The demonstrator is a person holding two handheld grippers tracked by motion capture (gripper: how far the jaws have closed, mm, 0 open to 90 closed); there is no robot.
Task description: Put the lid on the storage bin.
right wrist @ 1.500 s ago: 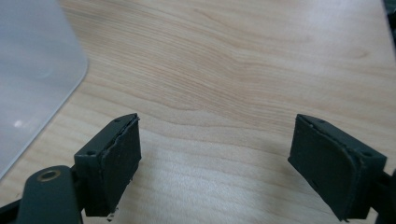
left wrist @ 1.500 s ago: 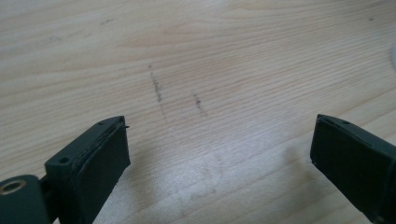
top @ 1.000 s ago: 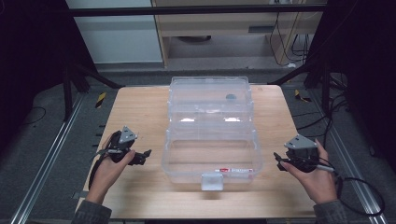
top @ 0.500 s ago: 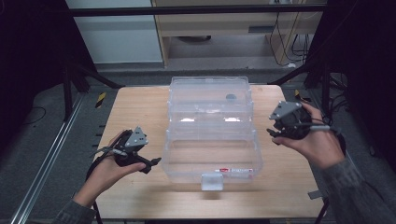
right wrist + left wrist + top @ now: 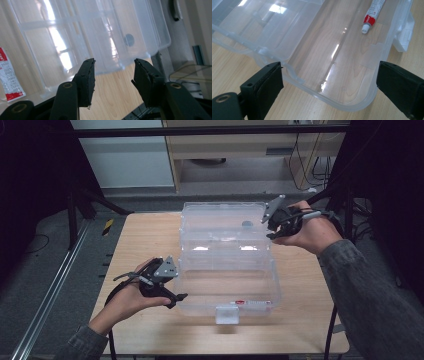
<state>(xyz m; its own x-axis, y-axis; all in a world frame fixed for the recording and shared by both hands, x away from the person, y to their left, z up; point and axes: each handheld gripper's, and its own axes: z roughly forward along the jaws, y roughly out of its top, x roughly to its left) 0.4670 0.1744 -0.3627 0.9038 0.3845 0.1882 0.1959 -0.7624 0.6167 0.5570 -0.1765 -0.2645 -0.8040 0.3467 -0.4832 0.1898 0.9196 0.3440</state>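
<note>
Clear plastic case [image 5: 227, 265] lies open on the wooden table [image 5: 310, 285]; I take it as my landmark. Its deep base half is nearest me, with a white latch [image 5: 226, 314] on the near rim. The lid half lies flat beyond the base, toward the far edge of the table.

My left gripper [image 5: 170, 295] sits at the case's near-left corner, hand [image 5: 131, 296] wrapped around it, resting low by the table. Through the left gripper view [image 5: 329, 80], the jaws are spread wide, with the rounded corner of the base between them and nothing pinched. Whether either pad touches the rim, I cannot tell.

A tube [image 5: 372, 13] with a white cap and red band lies inside the base, along its near wall, right of the latch as I see it from above [image 5: 252, 303].

My right gripper [image 5: 274, 222] is at the far-right corner of the case, beside the lid's edge, held in my right hand [image 5: 310, 227]. Its own view [image 5: 113, 75] shows jaws parted, released, with the lid's rounded corner just beyond the pads. A small dark round spot [image 5: 129, 39] shows in the lid near that corner.
</note>
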